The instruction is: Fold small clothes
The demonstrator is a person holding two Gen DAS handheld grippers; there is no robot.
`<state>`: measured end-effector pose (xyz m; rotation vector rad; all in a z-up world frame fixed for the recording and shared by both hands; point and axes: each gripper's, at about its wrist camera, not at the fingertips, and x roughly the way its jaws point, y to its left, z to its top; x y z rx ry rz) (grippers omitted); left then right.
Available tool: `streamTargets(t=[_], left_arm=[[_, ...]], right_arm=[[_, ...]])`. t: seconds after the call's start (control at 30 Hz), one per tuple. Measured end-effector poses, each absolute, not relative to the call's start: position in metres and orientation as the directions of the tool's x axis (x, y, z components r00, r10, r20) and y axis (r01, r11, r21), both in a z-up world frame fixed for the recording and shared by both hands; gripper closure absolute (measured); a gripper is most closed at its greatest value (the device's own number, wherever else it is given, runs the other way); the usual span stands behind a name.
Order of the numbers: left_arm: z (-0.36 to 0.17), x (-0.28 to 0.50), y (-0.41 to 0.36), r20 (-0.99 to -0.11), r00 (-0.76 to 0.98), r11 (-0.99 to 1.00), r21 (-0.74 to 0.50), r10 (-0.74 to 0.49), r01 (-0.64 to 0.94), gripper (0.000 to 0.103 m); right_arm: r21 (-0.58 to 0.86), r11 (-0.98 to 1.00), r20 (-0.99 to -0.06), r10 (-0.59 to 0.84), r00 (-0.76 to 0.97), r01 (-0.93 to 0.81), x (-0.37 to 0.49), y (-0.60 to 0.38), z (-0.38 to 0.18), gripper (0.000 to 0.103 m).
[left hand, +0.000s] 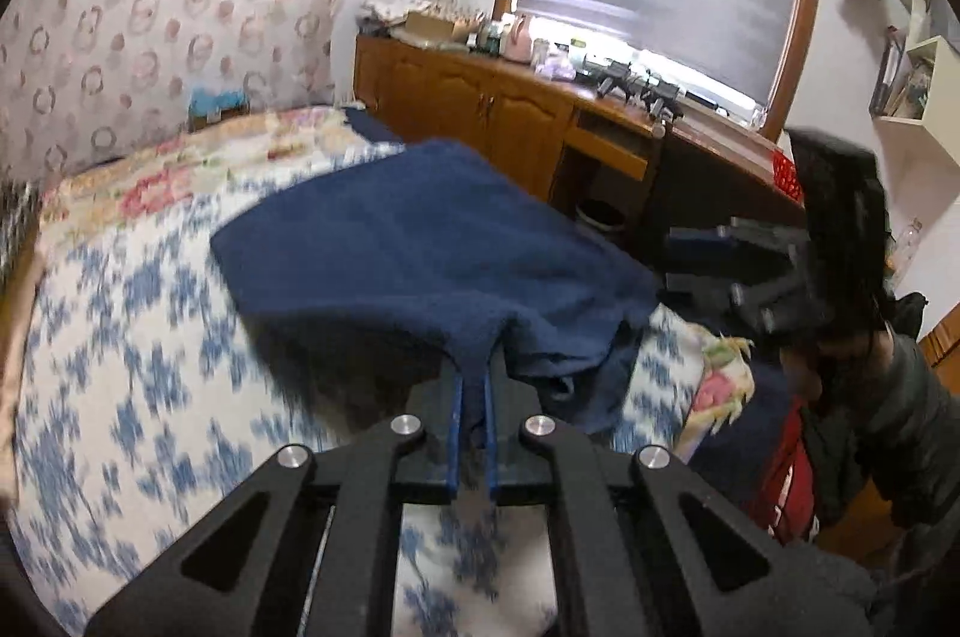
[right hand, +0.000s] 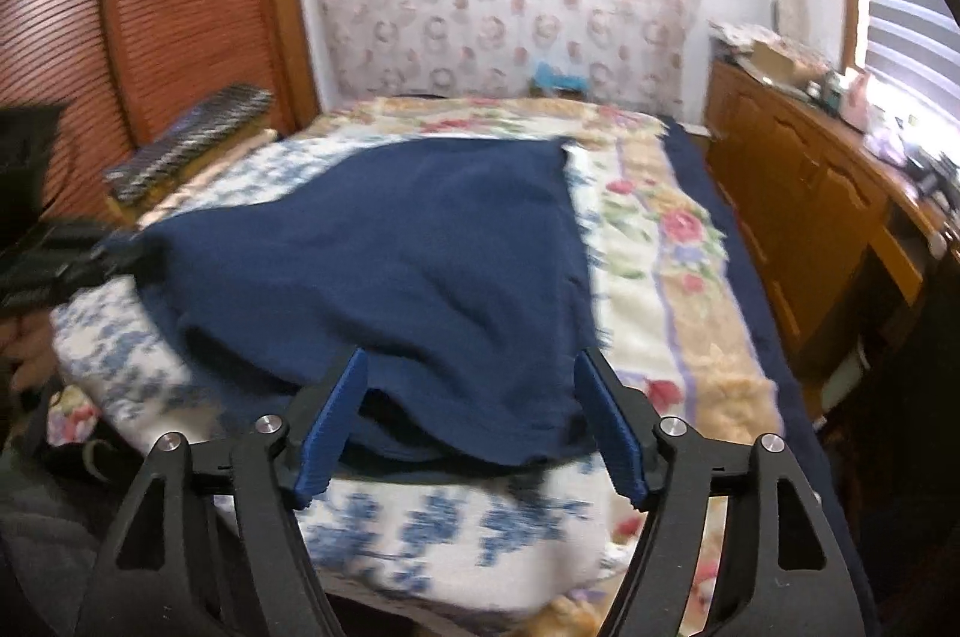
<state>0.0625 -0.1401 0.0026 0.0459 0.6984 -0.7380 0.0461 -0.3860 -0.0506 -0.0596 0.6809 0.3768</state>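
A navy blue cloth [left hand: 414,247] lies spread on the bed; it also shows in the right wrist view [right hand: 384,265]. My left gripper [left hand: 472,385] is shut on the cloth's near edge and lifts it slightly off the bed. My right gripper [right hand: 471,367] is open, its blue pads [right hand: 333,421] standing wide apart around the cloth's near hem without pinching it. The right gripper also shows in the left wrist view [left hand: 720,265], at the cloth's right side. The left gripper shows blurred at the left edge of the right wrist view [right hand: 102,247].
The bed has a blue-and-white patterned blanket [left hand: 138,397] and a floral blanket [right hand: 678,241]. A wooden dresser [left hand: 480,96] with clutter stands under the window. A slatted wooden door [right hand: 150,12] is at the left. A dark patterned bundle [right hand: 192,132] lies by the bed's far left.
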Motion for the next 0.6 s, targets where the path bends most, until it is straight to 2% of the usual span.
streamTargets(t=[0.33, 0.6], left_arm=[[0.018, 0.109, -0.157, -0.581, 0.554, 0.761, -0.187, -0.596, 0.621, 0.102], [0.022, 0.116, -0.146, -0.559, 0.574, 0.772, -0.212, -0.599, 0.599, 0.102]], right_arm=[[0.019, 0.883, -0.658, 0.365, 0.659, -0.469, 0.047, -0.344, -0.065, 0.022], [-0.077, 0.891, -0.728, 0.256, 0.636, -0.447, 0.063, -0.347, -0.097, 0.022]])
